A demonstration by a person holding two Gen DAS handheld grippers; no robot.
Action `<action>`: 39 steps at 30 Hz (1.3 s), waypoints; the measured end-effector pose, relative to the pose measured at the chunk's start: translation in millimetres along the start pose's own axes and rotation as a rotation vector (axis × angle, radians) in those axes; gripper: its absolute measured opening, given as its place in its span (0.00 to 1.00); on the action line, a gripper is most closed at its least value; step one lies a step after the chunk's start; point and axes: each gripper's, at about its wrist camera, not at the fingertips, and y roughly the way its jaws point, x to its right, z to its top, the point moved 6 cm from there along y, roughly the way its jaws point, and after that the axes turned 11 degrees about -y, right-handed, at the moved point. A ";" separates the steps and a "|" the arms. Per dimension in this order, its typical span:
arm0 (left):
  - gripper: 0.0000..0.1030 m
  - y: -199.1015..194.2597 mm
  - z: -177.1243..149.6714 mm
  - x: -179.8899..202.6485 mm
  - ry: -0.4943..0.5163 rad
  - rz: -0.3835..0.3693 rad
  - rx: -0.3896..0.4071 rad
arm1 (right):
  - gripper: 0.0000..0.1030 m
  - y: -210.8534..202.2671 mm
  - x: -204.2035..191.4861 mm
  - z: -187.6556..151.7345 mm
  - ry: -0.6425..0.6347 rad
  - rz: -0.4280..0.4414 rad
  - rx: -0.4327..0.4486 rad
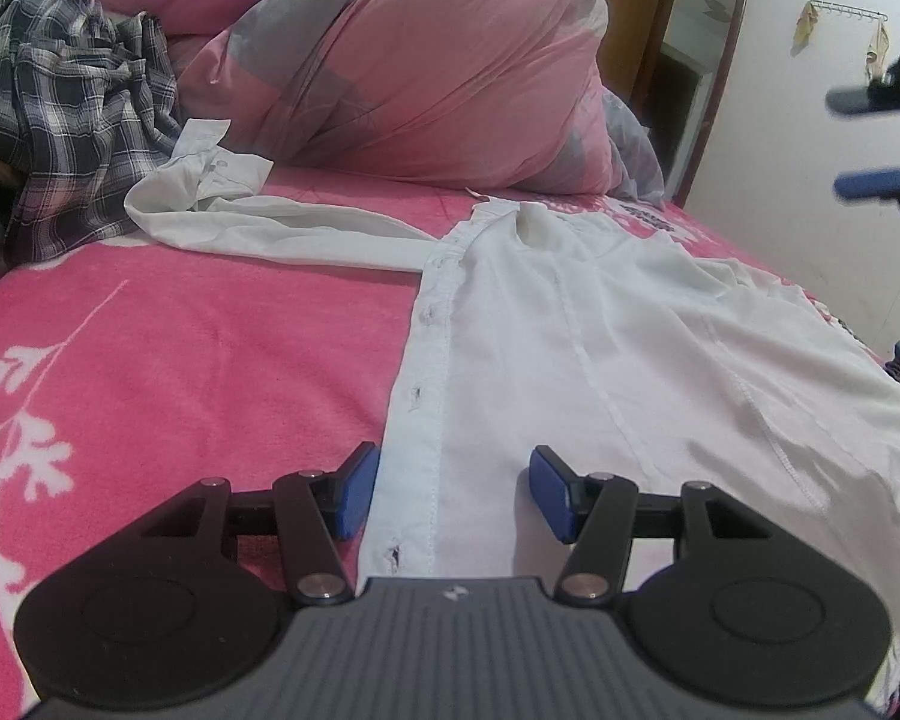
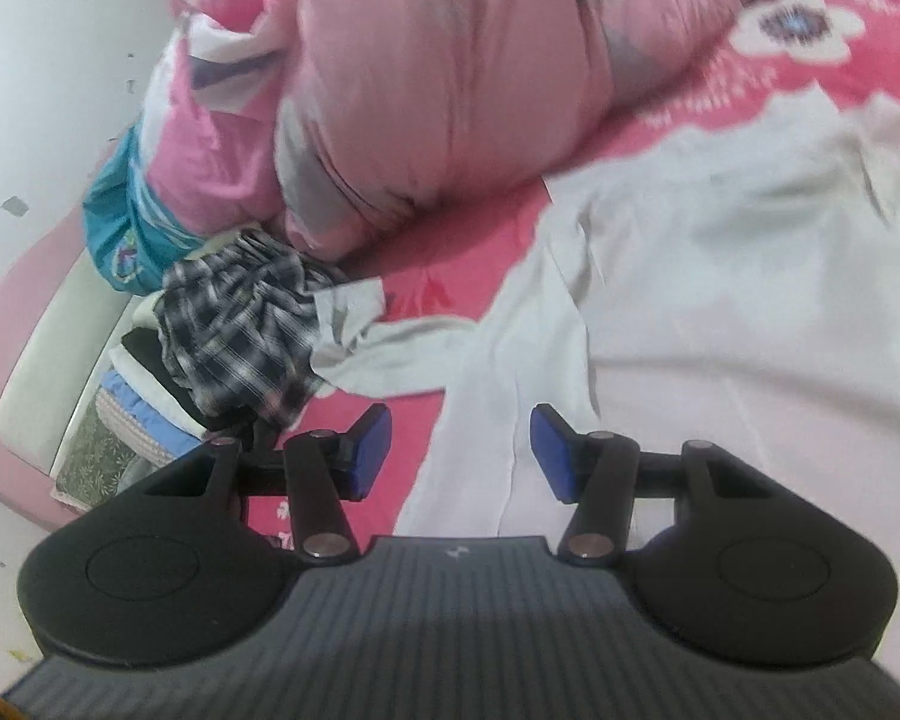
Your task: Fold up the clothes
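Note:
A white button-up shirt [image 1: 570, 348] lies spread on the pink bedspread [image 1: 180, 360], its buttonhole placket running toward me and one sleeve [image 1: 258, 222] stretched out to the left. My left gripper [image 1: 453, 495] is open just above the shirt's near hem, its blue pads either side of the placket, nothing held. In the right wrist view the same shirt [image 2: 720, 300] fills the right side, blurred. My right gripper [image 2: 459, 450] hovers open over the shirt's edge, empty. The right gripper's fingertips [image 1: 870, 99] also show at the far right of the left wrist view, in the air.
A large pink and grey duvet [image 1: 426, 60] is heaped at the back of the bed. A crumpled plaid shirt [image 1: 72, 120] lies at the left by the sleeve cuff, atop a stack of folded clothes [image 2: 138, 396]. A wall and a wooden door frame [image 1: 714, 60] stand behind right.

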 end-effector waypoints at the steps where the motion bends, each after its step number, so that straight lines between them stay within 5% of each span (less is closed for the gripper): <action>1: 0.55 0.0 0.0 0.0 -0.001 -0.001 0.000 | 0.50 5.4 2.7 -4.1 0.011 -0.001 -0.012; 19: 0.55 0.4 0.0 -0.7 -0.004 -0.002 -0.001 | 0.47 80.3 23.7 -63.3 0.121 0.038 -0.193; 39: 0.56 -0.2 -0.3 -0.5 -0.003 -0.002 -0.001 | 0.47 109.0 26.7 -93.4 0.155 0.055 -0.280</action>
